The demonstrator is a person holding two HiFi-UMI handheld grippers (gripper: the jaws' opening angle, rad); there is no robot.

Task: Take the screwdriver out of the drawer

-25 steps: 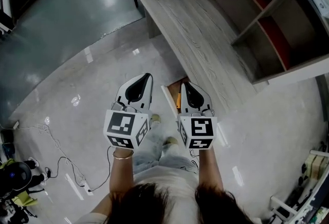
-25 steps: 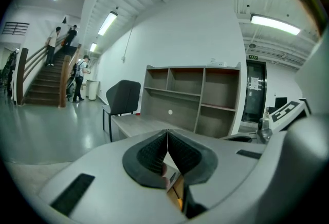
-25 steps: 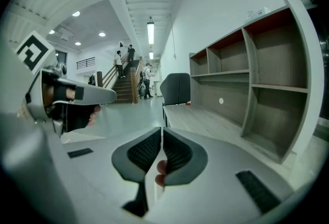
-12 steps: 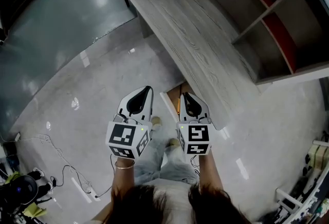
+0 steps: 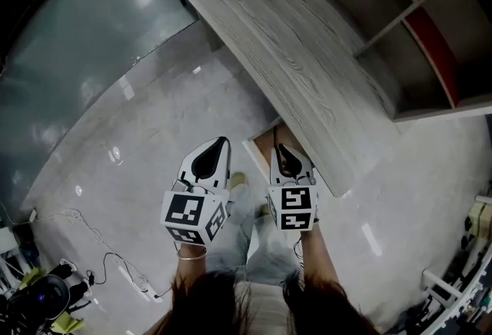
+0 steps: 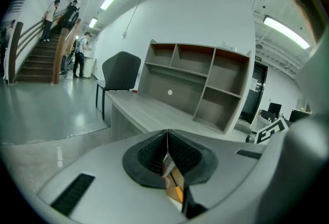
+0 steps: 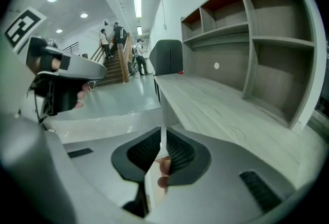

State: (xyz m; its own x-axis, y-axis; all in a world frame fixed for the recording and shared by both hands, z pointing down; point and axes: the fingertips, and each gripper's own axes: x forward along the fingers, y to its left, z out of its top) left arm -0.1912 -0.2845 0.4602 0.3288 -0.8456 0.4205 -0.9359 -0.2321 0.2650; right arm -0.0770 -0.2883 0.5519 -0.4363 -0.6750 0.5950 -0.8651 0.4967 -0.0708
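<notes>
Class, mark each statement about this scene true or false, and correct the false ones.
1. The left gripper has its fingers closed together with nothing between them. True.
2. The right gripper holds a screwdriver. False: its fingers are closed on nothing.
3. A dark chair stands at the far end of the desk. True.
4. The shelf unit on the desk is full of books. False: its compartments look empty.
</notes>
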